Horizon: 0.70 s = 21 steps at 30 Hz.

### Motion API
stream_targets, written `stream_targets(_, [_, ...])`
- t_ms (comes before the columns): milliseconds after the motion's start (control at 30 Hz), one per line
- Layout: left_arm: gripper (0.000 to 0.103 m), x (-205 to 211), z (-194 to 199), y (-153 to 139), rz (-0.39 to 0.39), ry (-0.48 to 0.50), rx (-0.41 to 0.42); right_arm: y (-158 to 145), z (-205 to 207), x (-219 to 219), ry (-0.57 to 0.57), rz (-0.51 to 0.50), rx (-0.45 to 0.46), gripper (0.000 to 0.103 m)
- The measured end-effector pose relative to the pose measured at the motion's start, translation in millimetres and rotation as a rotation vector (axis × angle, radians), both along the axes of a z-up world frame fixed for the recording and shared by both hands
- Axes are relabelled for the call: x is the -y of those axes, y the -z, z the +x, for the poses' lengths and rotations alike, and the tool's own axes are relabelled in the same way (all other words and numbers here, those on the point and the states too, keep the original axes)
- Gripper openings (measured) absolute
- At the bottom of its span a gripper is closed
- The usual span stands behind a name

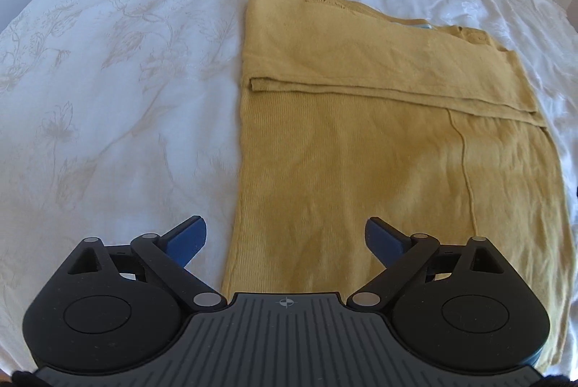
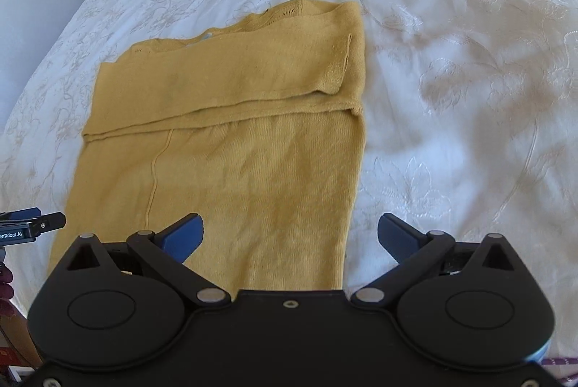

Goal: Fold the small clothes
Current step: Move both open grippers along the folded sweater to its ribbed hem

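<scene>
Left gripper (image 1: 285,239): fingers spread wide, nothing between them, hanging over the near left edge of the sweater.
Right gripper (image 2: 289,235): fingers equally spread and empty, straddling the near right edge.
Sweater (image 1: 361,170): mustard knit, flat on the bedspread, long and narrow, sides already turned in.
Near hem risk: hidden below both grippers; a pinch may catch only the top layer and leave the lower layers behind.
Bedspread (image 1: 126,98): soft, rumpled, white; a deep pinch at the edge may grab it together with the knit.
Seam line (image 1: 466,170): running lengthwise off-centre; uneven lift from the two sides likely skews the next fold.
Sleeve band (image 1: 361,72): loose layer lying across the far half, lower edge free; a fast drag of the near end probably slides or bunches it.
Collar (image 2: 289,11): farthest end, slightly wavy; overshoot there would leave the stack lopsided.
</scene>
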<state>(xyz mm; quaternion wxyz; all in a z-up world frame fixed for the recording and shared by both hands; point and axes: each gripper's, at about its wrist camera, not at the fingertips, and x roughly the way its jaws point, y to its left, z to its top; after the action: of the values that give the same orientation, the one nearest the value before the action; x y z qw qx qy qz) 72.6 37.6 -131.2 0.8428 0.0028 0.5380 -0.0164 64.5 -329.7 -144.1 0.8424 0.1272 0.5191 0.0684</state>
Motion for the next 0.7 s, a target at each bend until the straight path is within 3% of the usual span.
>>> stream_targets(400, [0.096, 8.0, -78.5, -0.3, 0.007, -0.061, -0.018, 13.3, -71.5, -6.9, -0.145, 0.010, -0.041, 0.102])
stream_targets(700, [0.096, 11.2, -108.1, 1.4, -0.001, 0.006, -0.021, 21.6, -116.3, -3.8, -0.090, 0.024, -0.068, 0.102])
